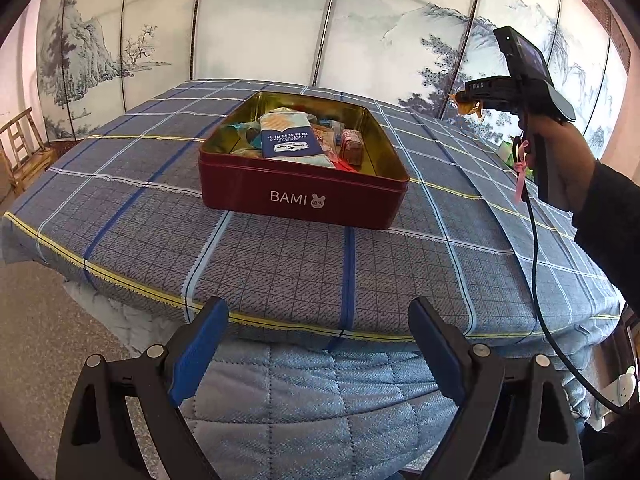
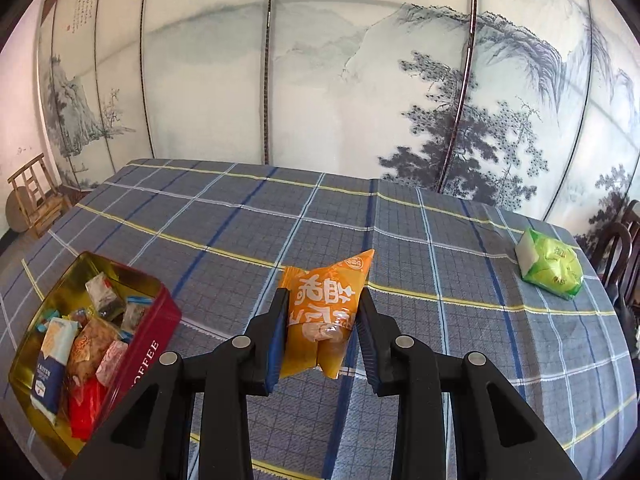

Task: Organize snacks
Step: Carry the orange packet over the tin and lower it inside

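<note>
While the right claw [image 2: 323, 322] pinches the orange plastic snack packet with white characters [image 2: 326, 312] between its blue pads, the packet hangs in the air, to the right of the dark red metal tin with the gold inside [image 2: 154, 334]. The tin stands on the desk with the blue checked cloth [image 2: 400, 240] and already holds many wrapped snacks. I judge the step in hand is carrying this packet to the tin; the next move calls for a swing toward the tin, then a lowering over the open top before the pads let go.

The left claw [image 1: 318, 354] is spread wide and empty, in front of the tin, over the desk edge.

Only the right wrist view shows the green crinkled snack packet [image 2: 550, 266], lying far to the right of the tin, not yet put away. Only the left wrist view shows the hand [image 1: 560, 160] that holds the right tool, and the word BAMI on the tin.
</note>
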A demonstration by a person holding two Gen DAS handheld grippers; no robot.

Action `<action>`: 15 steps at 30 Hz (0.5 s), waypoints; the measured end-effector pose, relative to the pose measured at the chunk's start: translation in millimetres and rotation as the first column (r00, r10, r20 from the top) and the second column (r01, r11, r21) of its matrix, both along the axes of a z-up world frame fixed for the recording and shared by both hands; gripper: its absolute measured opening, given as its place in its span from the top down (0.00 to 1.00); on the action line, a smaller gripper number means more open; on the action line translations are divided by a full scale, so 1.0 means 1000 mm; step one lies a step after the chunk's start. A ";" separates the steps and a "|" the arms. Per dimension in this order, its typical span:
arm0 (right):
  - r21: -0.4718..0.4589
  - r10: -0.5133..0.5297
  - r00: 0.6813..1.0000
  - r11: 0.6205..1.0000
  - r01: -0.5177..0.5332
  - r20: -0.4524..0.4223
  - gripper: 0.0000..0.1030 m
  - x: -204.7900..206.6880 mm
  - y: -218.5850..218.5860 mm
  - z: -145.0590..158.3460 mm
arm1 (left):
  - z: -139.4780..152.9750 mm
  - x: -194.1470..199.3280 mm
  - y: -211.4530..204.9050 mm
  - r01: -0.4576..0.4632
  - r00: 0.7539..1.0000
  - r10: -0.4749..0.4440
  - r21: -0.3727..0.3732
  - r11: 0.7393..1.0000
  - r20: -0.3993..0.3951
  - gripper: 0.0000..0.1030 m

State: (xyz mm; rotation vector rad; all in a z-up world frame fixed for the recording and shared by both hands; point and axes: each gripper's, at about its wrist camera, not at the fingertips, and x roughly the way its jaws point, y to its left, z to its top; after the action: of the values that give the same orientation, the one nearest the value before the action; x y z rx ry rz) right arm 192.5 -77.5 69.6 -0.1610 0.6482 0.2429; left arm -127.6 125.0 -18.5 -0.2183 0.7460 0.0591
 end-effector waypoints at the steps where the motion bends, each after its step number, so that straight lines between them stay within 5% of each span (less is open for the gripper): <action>1: -0.005 0.003 1.000 1.000 -0.003 0.005 0.67 -0.002 0.003 0.002 | 0.000 -0.001 0.001 -0.003 1.000 0.003 -0.003 1.000 0.006 0.14; 15: -0.044 0.054 0.998 0.998 -0.052 0.034 0.67 -0.024 0.046 0.024 | -0.001 -0.017 0.025 -0.060 0.998 0.062 -0.054 0.997 0.033 0.14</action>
State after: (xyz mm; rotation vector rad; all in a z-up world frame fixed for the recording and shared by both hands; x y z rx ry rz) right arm 168.0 -31.4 93.6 -0.2237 0.6149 0.2767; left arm -144.9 149.9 -19.4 -0.2925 0.7068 0.0933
